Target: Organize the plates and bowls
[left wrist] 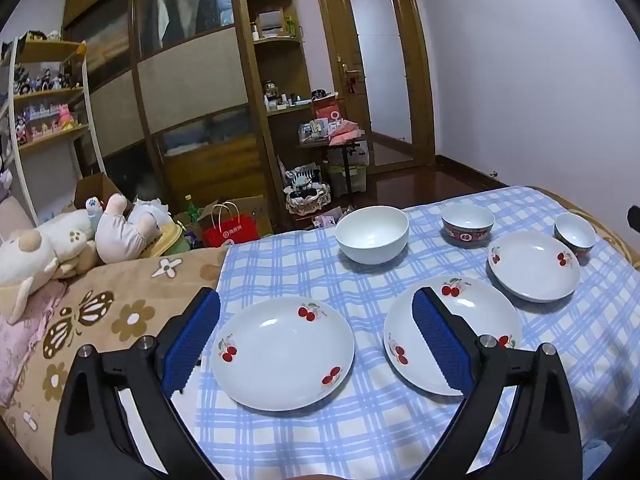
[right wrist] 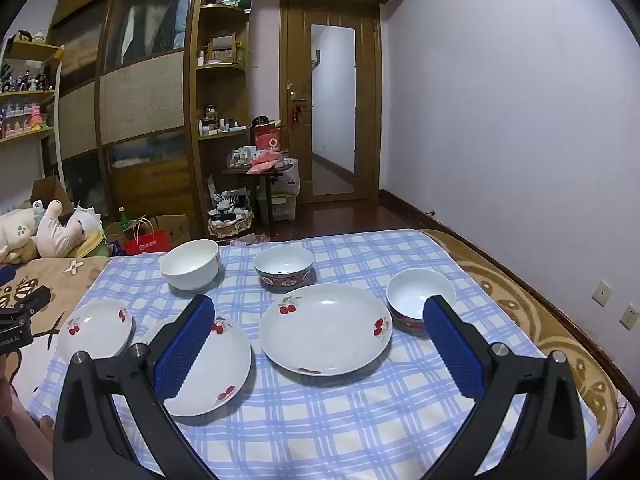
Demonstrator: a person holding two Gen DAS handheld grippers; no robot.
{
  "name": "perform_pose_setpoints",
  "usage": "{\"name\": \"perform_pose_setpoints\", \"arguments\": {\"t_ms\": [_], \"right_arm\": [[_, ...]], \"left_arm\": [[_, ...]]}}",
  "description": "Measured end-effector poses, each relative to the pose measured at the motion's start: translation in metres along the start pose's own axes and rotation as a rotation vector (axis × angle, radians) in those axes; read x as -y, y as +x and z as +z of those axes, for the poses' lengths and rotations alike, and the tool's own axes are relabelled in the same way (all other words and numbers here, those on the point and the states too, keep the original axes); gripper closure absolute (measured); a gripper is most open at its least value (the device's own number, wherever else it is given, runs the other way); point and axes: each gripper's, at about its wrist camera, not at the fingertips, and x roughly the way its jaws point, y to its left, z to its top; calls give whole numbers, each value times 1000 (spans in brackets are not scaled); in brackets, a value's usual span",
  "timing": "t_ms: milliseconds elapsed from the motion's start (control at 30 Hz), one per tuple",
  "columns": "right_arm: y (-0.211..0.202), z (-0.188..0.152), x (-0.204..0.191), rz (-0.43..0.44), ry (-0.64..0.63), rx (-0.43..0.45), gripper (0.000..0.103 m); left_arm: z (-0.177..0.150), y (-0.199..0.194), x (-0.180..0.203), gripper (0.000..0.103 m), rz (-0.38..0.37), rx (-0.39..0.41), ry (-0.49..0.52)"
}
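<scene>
Inventory, left to right, all on a blue checked cloth (right wrist: 320, 420) spread over a bed.

1. Left plate (right wrist: 96, 330), white with cherry print, nearest the cloth's left edge.
2. Middle plate (right wrist: 216, 372), same pattern, just beside item 1.
3. White bowl (right wrist: 191, 264), plain, behind items 1 and 2.
4. Patterned bowl (right wrist: 284, 268), red-and-blue outside, centre rear.
5. Right plate (right wrist: 325, 328), cherry print, in front of item 4.
6. Small bowl (right wrist: 416, 296), red-patterned outside, just beside item 5 on the right.

Left gripper (left wrist: 316, 336): spread wide, empty, hovering over the left plate. Right gripper (right wrist: 318, 344): spread wide, empty, over the right plate.

Handling, as judged: glazed ceramic, stiff, breakable, slippery on the rim, moderately heavy. Plates lie low on soft cloth, so a finger likely must slip under the rim edge; pinch rim, one pad above and one below. Bowls take a pinch across the wall at the lip. Nothing stacked yet.
</scene>
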Motion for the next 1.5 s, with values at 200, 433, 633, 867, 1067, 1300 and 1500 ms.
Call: {"name": "perform_pose_setpoints", "arguments": {"t_ms": [200,433,633,867,1067,1300,1500], "right_arm": [[0,0,0,-1,-1,0,0],[-1,0,1,-2,0,-2,0],[-1,0,1,-3,0,-2,0],[0,0,1,-3,1,-3,0],[0,0,2,-3,1,-3,0],[-1,0,1,-3,1,-4,0],[-1,0,1,-3,1,-4,0]], "left_arm": [[-2,3,-10,7,-1,-19,-43],[-1,4,-11,7,-12,-23,-51],[-1,8,-10,7,-24,-35,-57],[-1,9,-10,7,-19,-29,-60],[1,5,-9,7,-18,-24,-59],[1,5,-10,7,-18,-24,-60],[1,4,-9,7,-12,-18,-61]]}}
